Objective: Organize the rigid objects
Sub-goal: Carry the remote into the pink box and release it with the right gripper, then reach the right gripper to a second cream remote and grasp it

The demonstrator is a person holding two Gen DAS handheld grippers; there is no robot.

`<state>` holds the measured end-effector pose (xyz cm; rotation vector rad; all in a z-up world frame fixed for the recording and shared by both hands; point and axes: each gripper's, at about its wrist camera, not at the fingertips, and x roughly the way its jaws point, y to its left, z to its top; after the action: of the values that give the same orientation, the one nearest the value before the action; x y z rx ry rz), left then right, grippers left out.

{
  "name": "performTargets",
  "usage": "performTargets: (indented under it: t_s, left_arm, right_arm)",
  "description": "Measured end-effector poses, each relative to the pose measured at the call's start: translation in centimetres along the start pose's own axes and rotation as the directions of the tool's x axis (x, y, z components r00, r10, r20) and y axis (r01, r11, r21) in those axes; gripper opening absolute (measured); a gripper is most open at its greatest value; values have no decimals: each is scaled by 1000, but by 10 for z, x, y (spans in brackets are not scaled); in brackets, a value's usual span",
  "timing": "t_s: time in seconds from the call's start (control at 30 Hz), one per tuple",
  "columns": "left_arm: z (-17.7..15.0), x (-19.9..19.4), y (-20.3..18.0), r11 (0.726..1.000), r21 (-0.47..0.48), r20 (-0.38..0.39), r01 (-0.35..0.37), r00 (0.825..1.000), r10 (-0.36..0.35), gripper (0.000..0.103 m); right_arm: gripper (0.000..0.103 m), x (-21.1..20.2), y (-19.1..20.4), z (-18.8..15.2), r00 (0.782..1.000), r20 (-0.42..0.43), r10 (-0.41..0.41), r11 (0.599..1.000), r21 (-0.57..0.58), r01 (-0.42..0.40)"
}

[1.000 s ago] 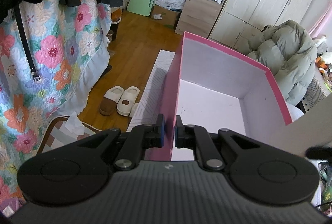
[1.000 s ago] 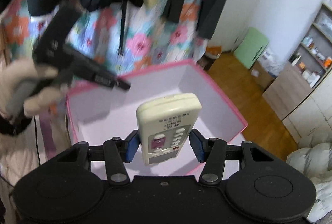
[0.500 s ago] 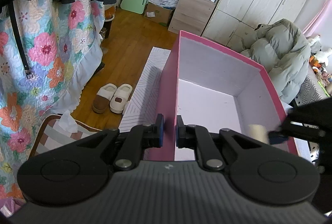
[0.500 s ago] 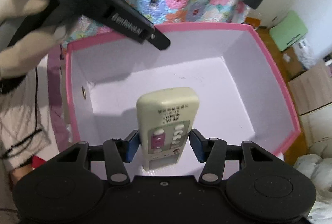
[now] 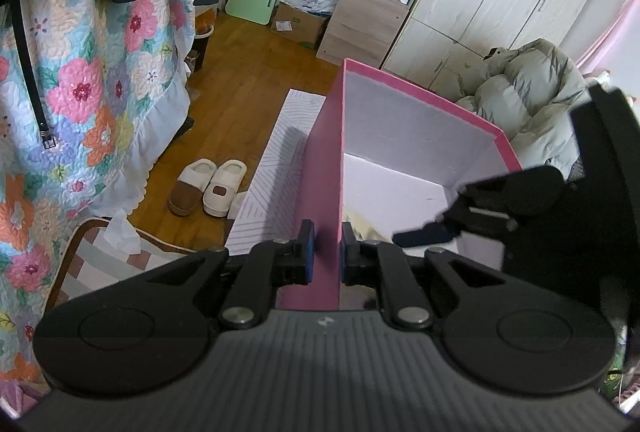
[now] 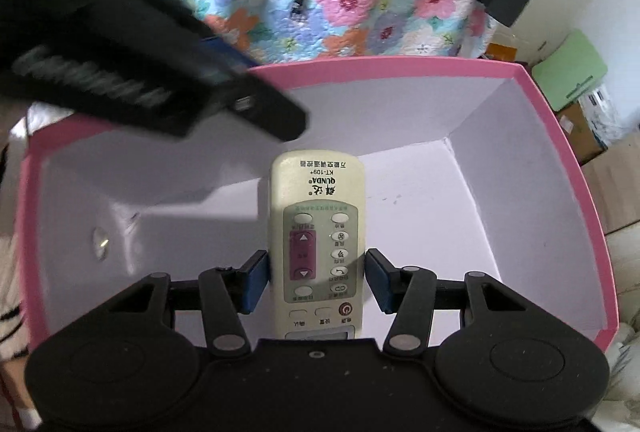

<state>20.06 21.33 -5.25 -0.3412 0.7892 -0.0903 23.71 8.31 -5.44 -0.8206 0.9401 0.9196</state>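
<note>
My right gripper (image 6: pixel 316 282) pinches the cream remote (image 6: pixel 316 232) by its 2 long edges, low on the button end, with its long axis running straight out ahead of the fingers. It hangs inside the pink box (image 6: pixel 560 135), over the pale floor; the box floor lies directly below, so release is a short drop. My left gripper (image 5: pixel 325 252) is clamped on the box's near wall, steadying it. I count 1 remote and 1 box; whether the remote's tip touches the floor, I can't quite tell.
</note>
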Motion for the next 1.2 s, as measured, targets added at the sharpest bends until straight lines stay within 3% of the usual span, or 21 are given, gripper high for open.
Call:
performTargets:
  t_s: [0.23,0.47,0.73,0.83,0.97,1.2]
  left_arm:
    - [-4,-2,-7,998,59,11,-22,1000,22,10]
    - [-13,-2,-34,966,227,51,-125,992,117,8]
    - [-18,4,-49,932,300,62,-202,979,193,8]
    - [-19,6,-50,931,300,57,-207,978,199,8]
    - [-18,6,-49,933,296,49,-204,979,198,8]
    - [-19,6,-49,927,306,52,-219,976,213,8]
  right_arm:
    - [58,7,-5,4,999,40,-30,994,-106,34]
    - [61,-47,-39,-13,992,106,-62,997,56,56]
    - [62,-108,-73,-77,994,78,-78,943,328,48]
    - [67,-116,-81,-103,992,72,-105,922,380,70]
    - [74,-130,-87,-137,970,130,-208,899,417,137]
    - [73,-136,-105,-174,970,30,-242,921,321,220]
